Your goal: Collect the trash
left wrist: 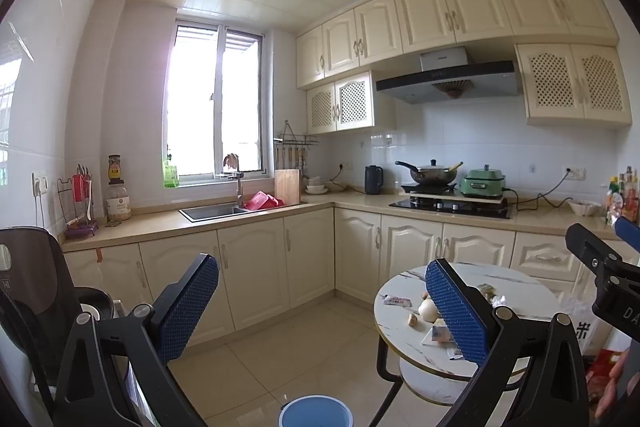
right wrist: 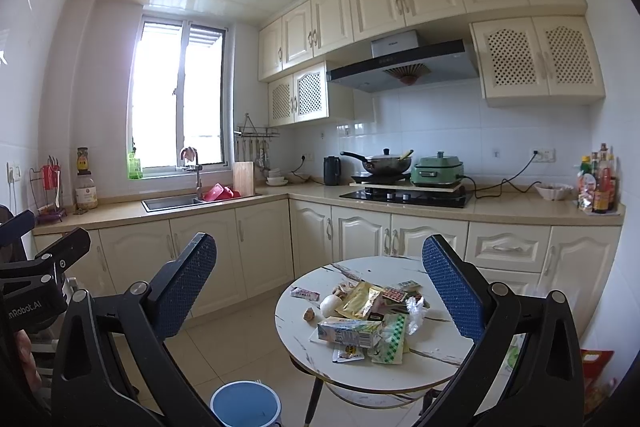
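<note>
hovering well back from the round table (right wrist: pixel 432 367), the right gripper (right wrist: pixel 320 287) and left gripper (left wrist: pixel 320 311) both gaped wide and held nothing. the trash pile (right wrist: pixel 368 315) lay mid-table, the blue bin (right wrist: pixel 246 405) on the floor beside it. a good first grab probably meant dropping onto one loose wrapper at the pile's edge.

Both wrist cams face the kitchen counter corner from above the round table (right wrist: pixel 400 379); right cam nearer, left offset left.

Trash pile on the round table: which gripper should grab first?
Right. The right gripper is open and frames the trash pile; the left gripper points at the floor beside the table.
</note>
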### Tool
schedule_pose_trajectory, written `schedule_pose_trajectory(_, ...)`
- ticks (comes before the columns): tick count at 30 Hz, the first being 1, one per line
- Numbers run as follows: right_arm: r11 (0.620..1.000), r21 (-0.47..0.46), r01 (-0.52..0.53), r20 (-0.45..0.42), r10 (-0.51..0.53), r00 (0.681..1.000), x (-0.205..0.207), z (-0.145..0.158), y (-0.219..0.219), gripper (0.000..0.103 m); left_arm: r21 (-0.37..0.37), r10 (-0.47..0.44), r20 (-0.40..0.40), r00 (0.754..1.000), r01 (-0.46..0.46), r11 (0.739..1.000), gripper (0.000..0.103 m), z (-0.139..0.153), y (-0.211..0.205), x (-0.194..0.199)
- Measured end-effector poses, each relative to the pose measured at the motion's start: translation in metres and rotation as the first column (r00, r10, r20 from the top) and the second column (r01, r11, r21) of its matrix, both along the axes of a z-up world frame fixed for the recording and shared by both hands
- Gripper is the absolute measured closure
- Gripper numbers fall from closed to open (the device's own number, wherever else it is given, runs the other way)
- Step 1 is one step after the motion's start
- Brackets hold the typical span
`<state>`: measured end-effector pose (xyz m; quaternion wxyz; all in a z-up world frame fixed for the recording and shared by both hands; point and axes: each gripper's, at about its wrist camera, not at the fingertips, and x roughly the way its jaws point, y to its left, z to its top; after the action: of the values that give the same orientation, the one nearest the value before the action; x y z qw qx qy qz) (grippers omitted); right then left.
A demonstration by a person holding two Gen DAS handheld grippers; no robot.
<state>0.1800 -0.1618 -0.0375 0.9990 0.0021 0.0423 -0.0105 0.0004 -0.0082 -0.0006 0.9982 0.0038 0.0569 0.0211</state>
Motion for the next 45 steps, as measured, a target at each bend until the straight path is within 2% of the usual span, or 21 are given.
schedule_pose_trajectory(16, 1.0, 0.003, 0.004, -0.007, -0.004, 1.0, -0.001, 0.004, -0.004, 0.0, 0.0, 0.0, 0.001, 1.0, 0.0, 1.0, 0.001, -0.001, 0.001, -0.002)
schedule_pose_trajectory(28, 1.0, 0.01, 0.021, -0.031, -0.02, 0.999, 0.007, -0.005, -0.013, 0.0, 0.0, 0.005, -0.023, 1.0, -0.005, 1.0, 0.001, -0.006, 0.001, 0.01)
schedule_pose_trajectory(35, 0.998, 0.007, 0.057, -0.083, -0.056, 0.995, 0.029, -0.023, -0.035, 0.0, 0.012, -0.011, -0.073, 0.997, 0.012, 1.0, 0.001, -0.027, -0.005, 0.048)
schedule_pose_trajectory(45, 0.986, 0.044, 0.163, -0.265, -0.146, 0.953, 0.086, -0.093, -0.104, 0.0, 0.009, -0.038, -0.242, 0.969, 0.042, 0.999, 0.001, -0.059, -0.018, 0.148)
